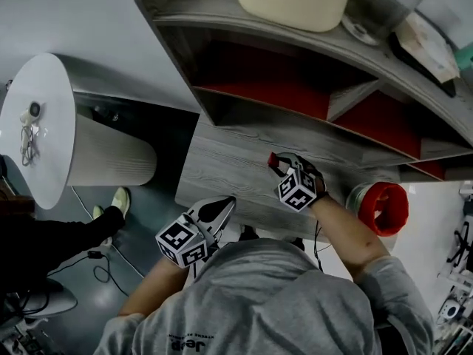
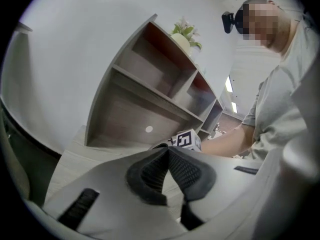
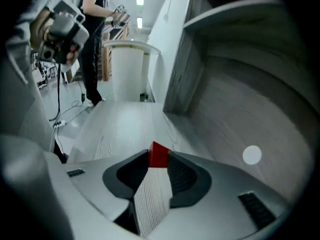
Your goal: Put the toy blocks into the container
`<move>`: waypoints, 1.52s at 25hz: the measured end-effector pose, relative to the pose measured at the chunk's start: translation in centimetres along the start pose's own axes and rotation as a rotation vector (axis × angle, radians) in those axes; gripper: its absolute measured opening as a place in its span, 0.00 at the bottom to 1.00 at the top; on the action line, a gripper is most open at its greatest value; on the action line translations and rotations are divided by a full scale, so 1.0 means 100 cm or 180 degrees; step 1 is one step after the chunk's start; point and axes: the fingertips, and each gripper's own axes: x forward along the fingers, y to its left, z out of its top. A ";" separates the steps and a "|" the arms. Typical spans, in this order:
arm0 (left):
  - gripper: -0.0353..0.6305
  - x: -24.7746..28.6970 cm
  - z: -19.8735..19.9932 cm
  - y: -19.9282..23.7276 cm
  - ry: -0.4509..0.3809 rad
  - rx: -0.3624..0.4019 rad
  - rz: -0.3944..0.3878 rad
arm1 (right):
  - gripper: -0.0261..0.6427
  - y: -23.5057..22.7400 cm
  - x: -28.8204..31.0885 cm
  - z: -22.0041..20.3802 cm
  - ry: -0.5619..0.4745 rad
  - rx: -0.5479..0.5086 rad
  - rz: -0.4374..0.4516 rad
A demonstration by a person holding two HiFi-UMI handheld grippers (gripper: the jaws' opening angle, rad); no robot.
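Red toy block pinched in my right tool over table, probably headed for red bucket; left tool closed, empty.

The desk shows matt grey wood grain. Over it, the red block looks smooth; the right gripper pads are ribbed matt black. Beside the desk, the red container looks smooth plastic

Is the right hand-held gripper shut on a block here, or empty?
Shut on one: the right hand-held gripper pinches a red block between its jaw tips, plain in the right gripper view.
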 end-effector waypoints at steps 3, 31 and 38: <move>0.07 0.027 0.015 -0.028 -0.0005 0.0167 -0.0195 | 0.26 -0.012 -0.068 0.027 -0.0331 0.0115 -0.0095; 0.07 0.295 -0.009 -0.375 0.0155 0.0793 -0.1225 | 0.26 -0.068 -0.415 -0.247 -0.0321 0.0467 -0.0556; 0.07 0.293 -0.004 -0.371 0.0103 0.0796 -0.1121 | 0.57 -0.076 -0.419 -0.234 -0.0606 0.0734 -0.0497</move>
